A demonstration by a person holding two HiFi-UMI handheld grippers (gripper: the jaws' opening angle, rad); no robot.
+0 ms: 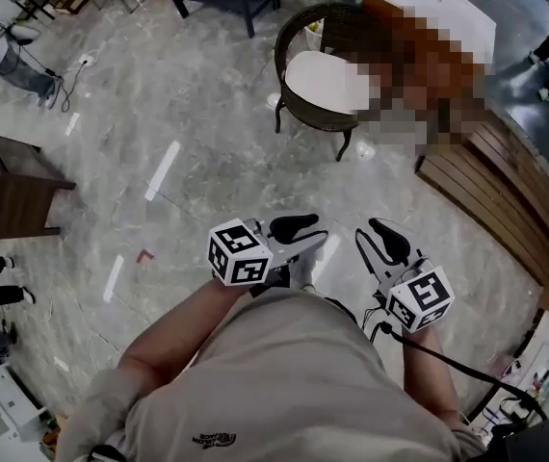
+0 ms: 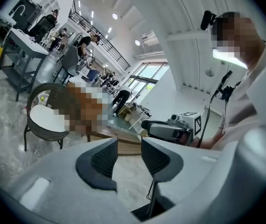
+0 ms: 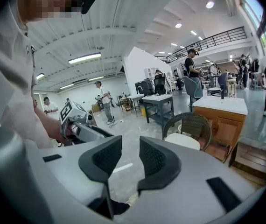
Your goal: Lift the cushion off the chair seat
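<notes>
Cushion (image 1: 321, 82) lies white on the seat of the round chair (image 1: 299, 29), well away from both grippers. Left gripper (image 1: 303, 237) and right gripper (image 1: 379, 243) have their jaws a little apart and hold nothing.

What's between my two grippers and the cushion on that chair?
Only bare floor reaches to the cushion on the chair, as the head view shows.
</notes>
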